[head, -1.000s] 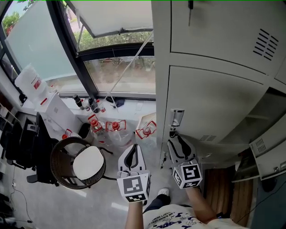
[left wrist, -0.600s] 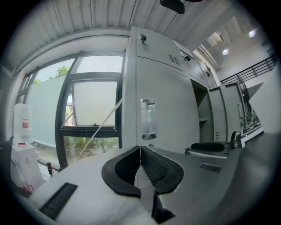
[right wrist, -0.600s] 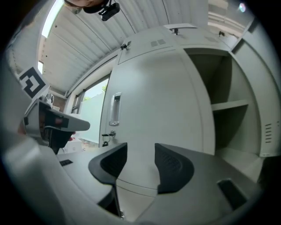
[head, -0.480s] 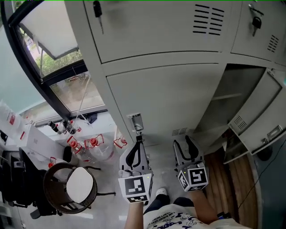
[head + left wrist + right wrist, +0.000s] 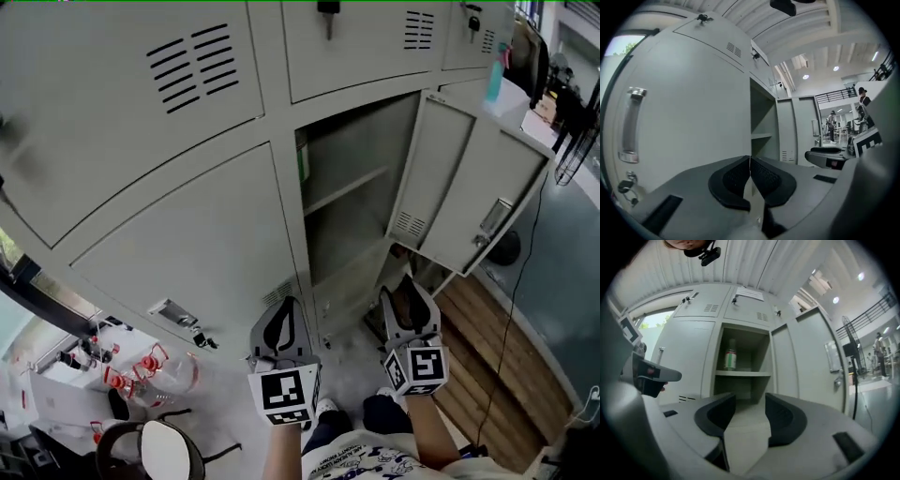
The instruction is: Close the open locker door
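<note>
Jaws of the right gripper [image 5: 399, 292] stand apart, empty, having just been opening; those of the left gripper [image 5: 284, 309] are pressed together. Beyond, the locker door [image 5: 466, 192] hangs open, swung right of its compartment [image 5: 349, 220], where a bottle [image 5: 730, 355] stands on a shelf [image 5: 742, 373].
</note>
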`<state>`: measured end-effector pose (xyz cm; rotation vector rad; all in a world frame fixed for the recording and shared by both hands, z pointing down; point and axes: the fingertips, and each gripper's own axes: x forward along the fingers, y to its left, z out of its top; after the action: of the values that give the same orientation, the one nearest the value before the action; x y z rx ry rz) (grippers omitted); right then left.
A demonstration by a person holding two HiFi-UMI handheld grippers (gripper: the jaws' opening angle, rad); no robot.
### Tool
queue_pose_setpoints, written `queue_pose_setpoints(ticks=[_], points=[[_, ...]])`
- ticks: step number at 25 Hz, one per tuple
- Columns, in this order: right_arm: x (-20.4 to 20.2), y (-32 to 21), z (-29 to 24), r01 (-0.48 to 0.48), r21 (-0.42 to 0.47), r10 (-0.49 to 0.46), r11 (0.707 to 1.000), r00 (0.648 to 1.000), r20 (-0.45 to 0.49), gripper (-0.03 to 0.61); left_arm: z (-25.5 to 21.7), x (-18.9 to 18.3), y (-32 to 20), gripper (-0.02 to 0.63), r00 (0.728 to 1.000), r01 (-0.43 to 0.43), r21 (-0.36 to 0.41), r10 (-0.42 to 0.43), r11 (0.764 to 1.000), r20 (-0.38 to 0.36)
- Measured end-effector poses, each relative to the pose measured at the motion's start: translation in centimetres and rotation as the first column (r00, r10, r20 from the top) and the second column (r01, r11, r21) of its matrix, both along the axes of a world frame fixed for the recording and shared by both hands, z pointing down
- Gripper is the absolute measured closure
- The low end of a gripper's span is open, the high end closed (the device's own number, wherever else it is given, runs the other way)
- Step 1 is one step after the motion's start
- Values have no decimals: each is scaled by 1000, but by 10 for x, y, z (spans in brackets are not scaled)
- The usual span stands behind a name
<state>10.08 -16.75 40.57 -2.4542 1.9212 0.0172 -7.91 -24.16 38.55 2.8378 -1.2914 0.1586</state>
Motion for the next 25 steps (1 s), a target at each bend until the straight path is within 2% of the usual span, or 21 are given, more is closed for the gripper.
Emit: queue_pose_setpoints(ticks=[6, 12, 19, 25], points=[[77, 44, -1, -150, -5, 150, 989, 989, 6, 380, -1, 76, 18, 606, 993, -120, 0, 120, 993, -4], [141, 70, -3, -228, -16, 228, 974, 974, 0, 380, -4, 137, 32, 606, 984, -176, -1, 176, 984, 1], [202, 81, 3, -247, -38, 247, 968, 969, 10, 380, -6, 189, 39, 606, 984, -176, 0, 176, 984, 14], [235, 76, 14, -211, -49, 212, 976, 977, 24, 380, -3, 219, 40, 606, 989, -144, 1, 144, 990, 27]])
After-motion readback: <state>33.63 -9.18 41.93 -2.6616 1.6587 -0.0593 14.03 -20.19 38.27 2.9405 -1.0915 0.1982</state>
